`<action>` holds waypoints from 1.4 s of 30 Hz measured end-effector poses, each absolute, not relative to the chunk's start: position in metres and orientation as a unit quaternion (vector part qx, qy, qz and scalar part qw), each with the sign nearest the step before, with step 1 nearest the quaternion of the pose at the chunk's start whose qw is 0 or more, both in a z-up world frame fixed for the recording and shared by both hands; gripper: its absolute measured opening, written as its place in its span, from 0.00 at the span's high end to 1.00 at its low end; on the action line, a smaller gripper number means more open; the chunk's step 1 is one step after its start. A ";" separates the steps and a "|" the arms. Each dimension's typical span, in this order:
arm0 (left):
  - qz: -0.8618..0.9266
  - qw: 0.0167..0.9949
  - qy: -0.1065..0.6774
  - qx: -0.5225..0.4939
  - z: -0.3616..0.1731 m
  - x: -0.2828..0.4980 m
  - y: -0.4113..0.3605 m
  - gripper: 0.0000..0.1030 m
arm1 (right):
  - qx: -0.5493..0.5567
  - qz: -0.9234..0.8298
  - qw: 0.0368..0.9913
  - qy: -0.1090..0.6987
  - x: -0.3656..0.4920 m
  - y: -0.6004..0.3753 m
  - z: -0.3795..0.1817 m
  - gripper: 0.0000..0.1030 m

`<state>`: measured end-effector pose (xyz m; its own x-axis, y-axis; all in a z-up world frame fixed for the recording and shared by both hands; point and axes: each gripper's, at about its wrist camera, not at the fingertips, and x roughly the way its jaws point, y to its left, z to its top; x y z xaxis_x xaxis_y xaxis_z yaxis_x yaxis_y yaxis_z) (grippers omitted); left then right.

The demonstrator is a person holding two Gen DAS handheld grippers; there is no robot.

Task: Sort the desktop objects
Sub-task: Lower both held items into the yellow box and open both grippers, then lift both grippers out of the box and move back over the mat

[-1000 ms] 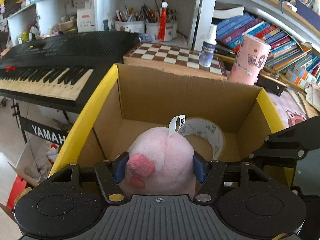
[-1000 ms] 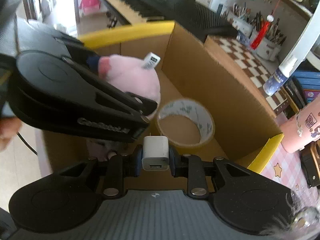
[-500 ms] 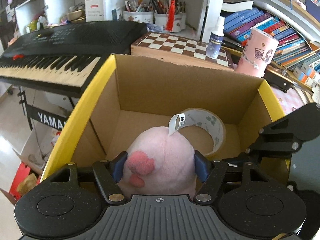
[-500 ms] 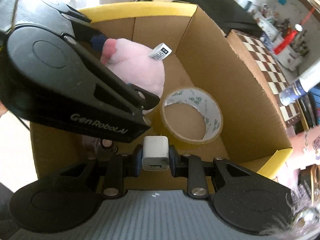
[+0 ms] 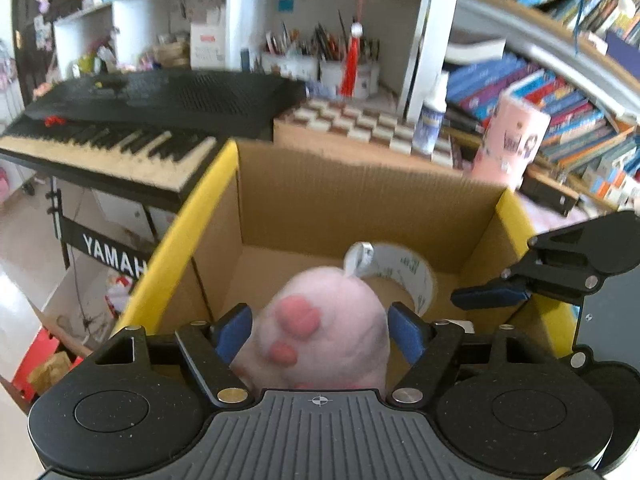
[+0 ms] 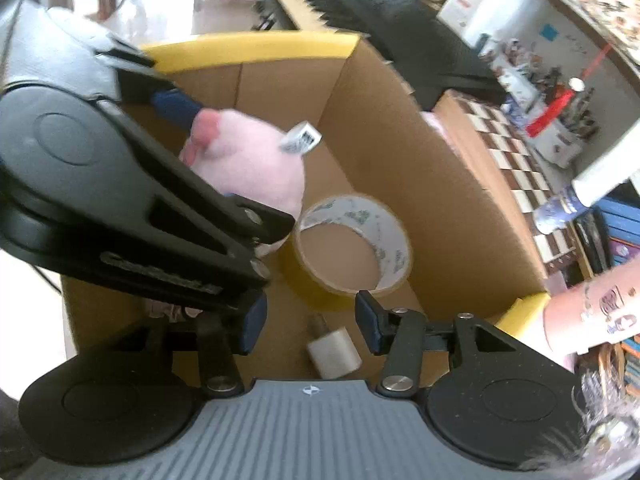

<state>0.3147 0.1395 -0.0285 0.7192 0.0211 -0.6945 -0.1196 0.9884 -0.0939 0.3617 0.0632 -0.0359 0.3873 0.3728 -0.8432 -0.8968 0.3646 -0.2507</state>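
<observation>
**Both grippers over the box, charger lying loose on the box floor**

Left gripper (image 5: 318,330) is tipped down into the cardboard box (image 5: 360,188). Its blue pads (image 5: 234,330) stand wide, with a gap to the pink plush toy (image 5: 320,336) on both sides. The toy sits between the fingers, but whether it rests on the gripper body or on the box floor is hidden. White tag (image 5: 358,256) sticks up from the top of the toy. In the right wrist view the left gripper (image 6: 208,152) reaches in from the left, over the yellow-taped rim, with the toy (image 6: 248,164) above the box floor near the left wall.

Right gripper (image 6: 312,324) points down into the box over its near edge, jaws spread, nothing between the pads (image 6: 370,322). White charger (image 6: 334,350) lies on the box floor just below the open fingers, touching neither pad, prongs toward the tape roll (image 6: 356,244). The roll lies flat mid-floor, just beside the toy. In the left wrist view the roll (image 5: 408,276) shows behind the toy, and the right gripper (image 5: 496,294) comes in from the right wall side.

Beyond the far wall: keyboard (image 5: 132,120), chessboard (image 5: 360,124), spray bottle (image 5: 430,120), pink cup (image 5: 512,140). Both views are motion-blurred.
</observation>
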 end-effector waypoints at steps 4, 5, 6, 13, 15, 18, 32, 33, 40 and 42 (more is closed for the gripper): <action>0.042 0.939 0.339 -0.046 -0.010 0.295 0.136 0.24 | -0.338 0.408 0.779 0.336 0.350 0.052 -0.017 0.54; 0.043 0.941 0.332 -0.041 -0.006 0.291 0.135 0.24 | -0.330 0.403 0.788 0.328 0.345 0.048 -0.012 0.53; 0.045 0.944 0.323 -0.038 0.000 0.285 0.135 0.24 | -0.322 0.398 0.796 0.321 0.340 0.044 -0.008 0.53; 0.048 0.961 0.268 -0.042 0.030 0.239 0.137 0.20 | -0.239 0.352 0.860 0.282 0.301 0.011 0.026 0.51; 0.047 0.964 0.257 -0.048 0.035 0.223 0.137 0.20 | -0.210 0.334 0.878 0.272 0.288 0.000 0.033 0.50; 0.044 0.967 0.244 -0.054 0.040 0.202 0.137 0.20 | -0.174 0.310 0.897 0.264 0.266 -0.014 0.038 0.50; 0.047 0.973 0.215 -0.065 0.046 0.113 0.128 0.19 | -0.067 0.189 0.950 0.240 0.165 -0.068 0.046 0.50; 0.047 0.973 0.215 -0.065 0.045 0.107 0.126 0.19 | -0.062 0.179 0.952 0.239 0.159 -0.072 0.045 0.50; 0.047 0.973 0.216 -0.068 0.036 0.070 0.113 0.19 | -0.042 0.118 0.964 0.233 0.109 -0.091 0.032 0.49; 0.045 0.973 0.217 -0.063 0.032 0.060 0.106 0.19 | -0.040 0.107 0.966 0.232 0.095 -0.095 0.028 0.49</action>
